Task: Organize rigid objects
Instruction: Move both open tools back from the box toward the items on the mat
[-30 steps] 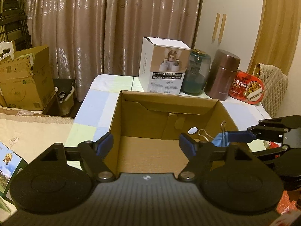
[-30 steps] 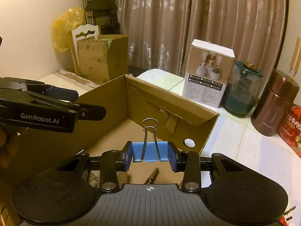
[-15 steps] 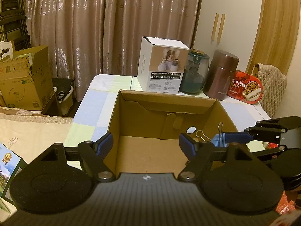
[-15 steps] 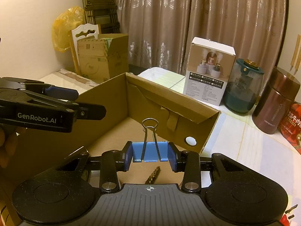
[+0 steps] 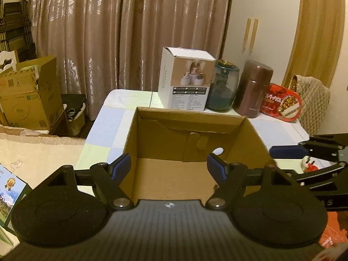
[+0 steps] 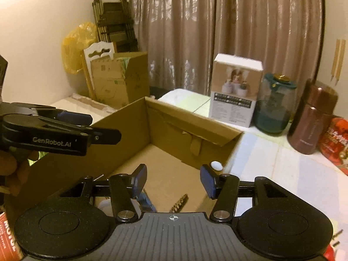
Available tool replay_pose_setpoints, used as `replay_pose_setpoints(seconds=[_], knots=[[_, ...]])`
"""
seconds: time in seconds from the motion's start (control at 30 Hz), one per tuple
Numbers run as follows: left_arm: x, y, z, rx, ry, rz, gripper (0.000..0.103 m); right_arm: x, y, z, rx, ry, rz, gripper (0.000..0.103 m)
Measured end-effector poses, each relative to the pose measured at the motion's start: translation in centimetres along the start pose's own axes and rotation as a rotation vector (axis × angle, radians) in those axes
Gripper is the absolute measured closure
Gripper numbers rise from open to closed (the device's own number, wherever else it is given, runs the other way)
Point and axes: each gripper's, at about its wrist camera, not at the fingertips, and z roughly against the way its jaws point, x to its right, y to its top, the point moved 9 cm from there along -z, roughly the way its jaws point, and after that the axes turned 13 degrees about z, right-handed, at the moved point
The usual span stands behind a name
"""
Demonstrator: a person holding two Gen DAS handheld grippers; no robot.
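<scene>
- Brown curtains point(image 5: 130, 32) hang behind a table point(image 5: 113, 117) with a pale checked cloth.
- Your open cardboard box point(image 5: 193, 143) stands on the table; a white carton point(image 5: 184, 80), a green jar point(image 5: 224, 87) and a brown flask point(image 5: 253, 89) stand in a row behind it.
- Your left gripper point(image 5: 170, 167) hovers at the near rim of the box, jaws spread, nothing between them.
- Your right gripper point(image 6: 173, 180) sits over the box; its jaws have just been opening and nothing is between the pads.
- The blue binder clip point(image 6: 146, 202) shows below the left pad, partly hidden, inside the box; whether it rests on the floor you cannot tell.
- A dark screw-like piece point(image 6: 179, 203) lies on the box floor near it.
</scene>
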Motion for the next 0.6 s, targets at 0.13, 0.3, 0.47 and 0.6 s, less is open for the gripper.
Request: replay_pose_setpoints(seconds=[0.13,0.3,0.47,0.6], knots=[[1.8,-0.3,1.7,0.014,-0.028,-0.01,0.03,-0.2,-0.3,3.3,0.022,-0.017,-0.005,0.052],[4.4,-2.0,4.8,0.021,-0.061,-0.02,0.03,-1.0,-1.0,8.1,0.047,-0.039,-0.015,0.051],[6.2,-4.3,8.2,0.015,-0.072,-0.003,0.03,-1.5,-2.5,12.6,0.052,-0.08,-0.045,0.051],[7.4,-6.2,10.6,0.006,-0.071,-0.002,0.03,-1.7,-4.3,16.1,0.056,-0.107,-0.068,0.051]])
